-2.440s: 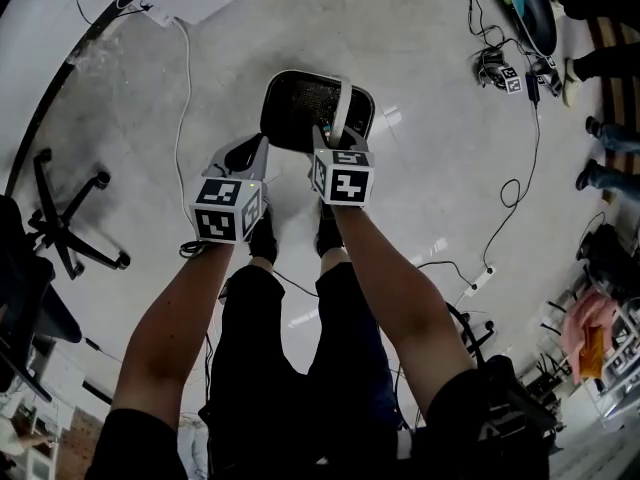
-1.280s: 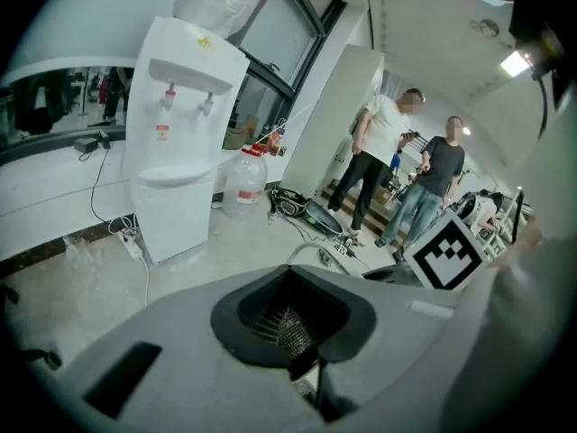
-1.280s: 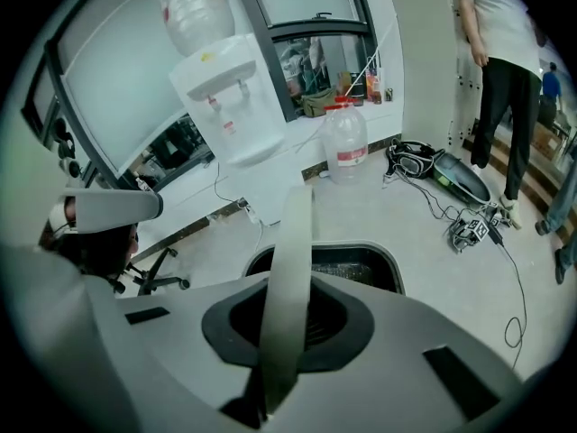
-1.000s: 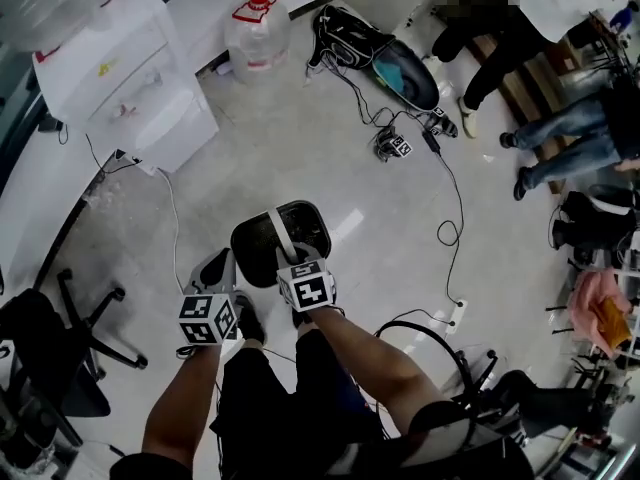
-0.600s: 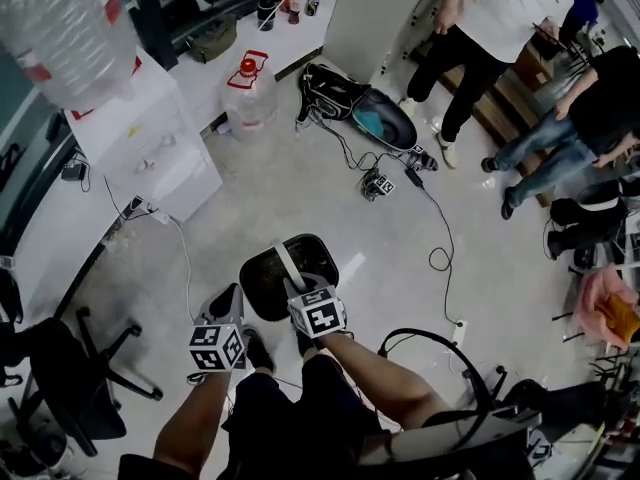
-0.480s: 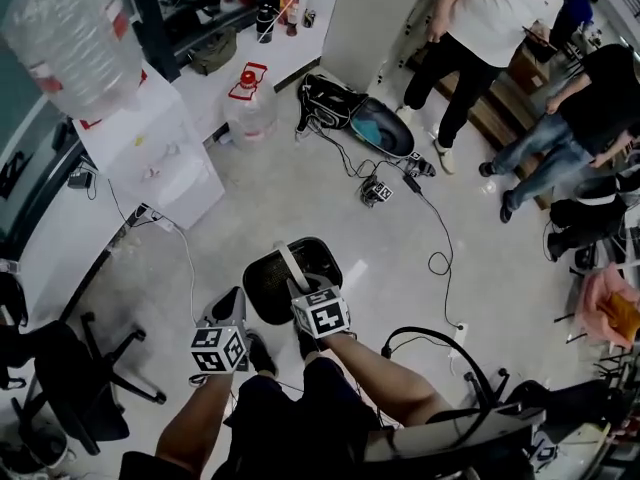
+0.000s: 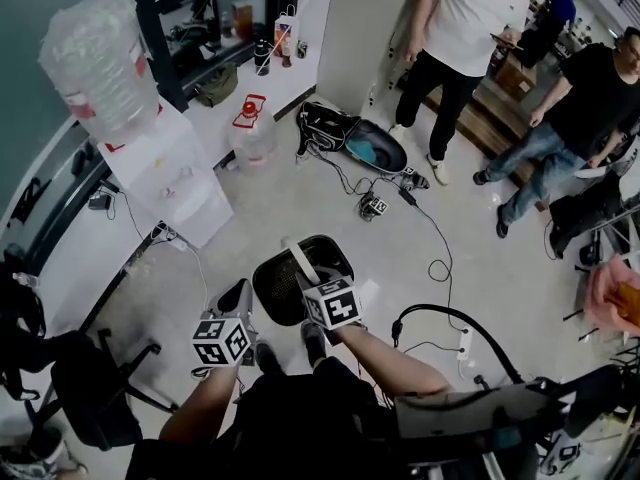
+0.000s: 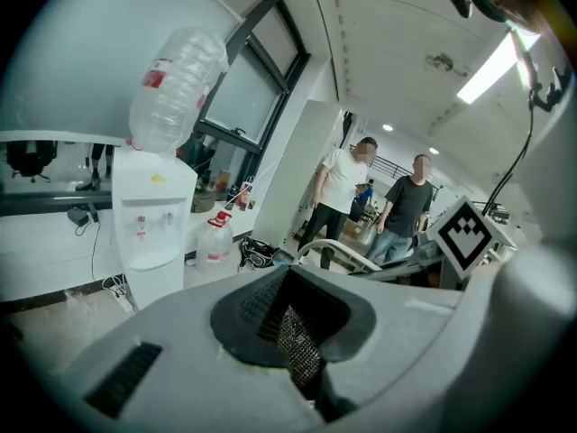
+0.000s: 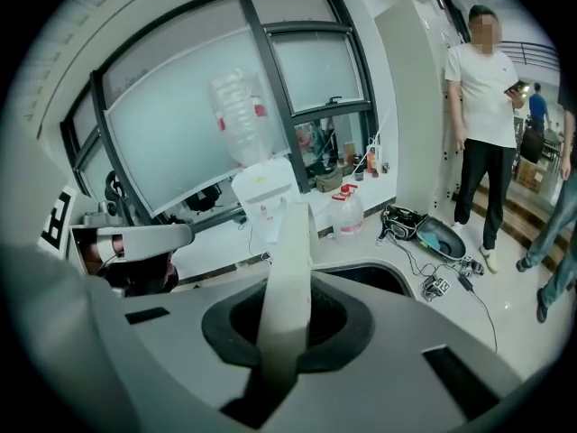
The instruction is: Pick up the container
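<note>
Clutter rings the spot in the head view: a water dispenser (image 7: 180, 183) with an upturned bottle (image 7: 100, 63) at the left, a clear jug (image 7: 252, 133) with a red cap on the floor (image 7: 300, 203) beside it, an open bag (image 7: 352, 140), loose cables (image 7: 440, 268) trailing to the right, and two people (image 7: 462, 28) standing beyond. The container (image 7: 285, 290), black mesh with a white handle (image 7: 299, 258) arching over it, hangs above the floor just ahead of the person's shoes (image 7: 265, 356). Inside it only dark mesh shows. The right gripper (image 7: 310, 280) meets the handle, and the left gripper (image 7: 241, 296) is at the container's left rim.

In the left gripper view, the fingers (image 8: 261, 309) are closed on a strip of the container's mesh wall, seen edge-on. The dispenser, jug and both people stand beyond.

In the right gripper view, the fingers clamp the white handle, which rises upright between them. The container's rim curves behind it at the right, and the left gripper sits at the left edge.
</note>
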Tool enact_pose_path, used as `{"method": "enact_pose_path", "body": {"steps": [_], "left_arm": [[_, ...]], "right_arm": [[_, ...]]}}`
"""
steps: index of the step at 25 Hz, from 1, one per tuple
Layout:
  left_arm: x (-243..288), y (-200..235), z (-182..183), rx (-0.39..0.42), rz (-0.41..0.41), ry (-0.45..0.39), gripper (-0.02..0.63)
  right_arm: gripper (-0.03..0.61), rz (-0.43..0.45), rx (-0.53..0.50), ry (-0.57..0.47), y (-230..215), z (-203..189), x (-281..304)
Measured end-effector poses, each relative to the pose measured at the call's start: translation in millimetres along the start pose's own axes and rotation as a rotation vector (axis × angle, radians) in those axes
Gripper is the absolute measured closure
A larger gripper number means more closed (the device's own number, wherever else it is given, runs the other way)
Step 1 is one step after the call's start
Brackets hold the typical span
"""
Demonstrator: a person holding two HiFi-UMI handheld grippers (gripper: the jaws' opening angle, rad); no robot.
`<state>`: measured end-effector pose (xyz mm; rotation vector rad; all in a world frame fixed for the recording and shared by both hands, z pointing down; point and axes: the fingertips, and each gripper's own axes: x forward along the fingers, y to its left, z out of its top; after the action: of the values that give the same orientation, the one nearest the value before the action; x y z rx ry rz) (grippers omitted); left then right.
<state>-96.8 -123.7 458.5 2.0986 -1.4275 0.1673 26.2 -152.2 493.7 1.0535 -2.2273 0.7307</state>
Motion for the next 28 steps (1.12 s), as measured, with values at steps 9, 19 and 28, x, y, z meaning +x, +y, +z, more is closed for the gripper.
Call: {"method": "enact_pose_path", "body": {"steps": [9, 19, 28], "left_arm": [[-30, -23, 41, 0.009, -0.009, -0.064, 0.604], [-34, -37, 59, 0.030, -0.026, -0.090, 0.604], [-29, -34, 62, 0.041, -0.035, -0.080, 0.604]], "right_arm": [[0.549, 0.015, -0.002, -0.051, -1, 29, -46], [0.549, 0.023, 0.028, -0.068, -4, 37, -58], [0.549, 0.014, 0.048, -0.072, -9, 41, -53]]}}
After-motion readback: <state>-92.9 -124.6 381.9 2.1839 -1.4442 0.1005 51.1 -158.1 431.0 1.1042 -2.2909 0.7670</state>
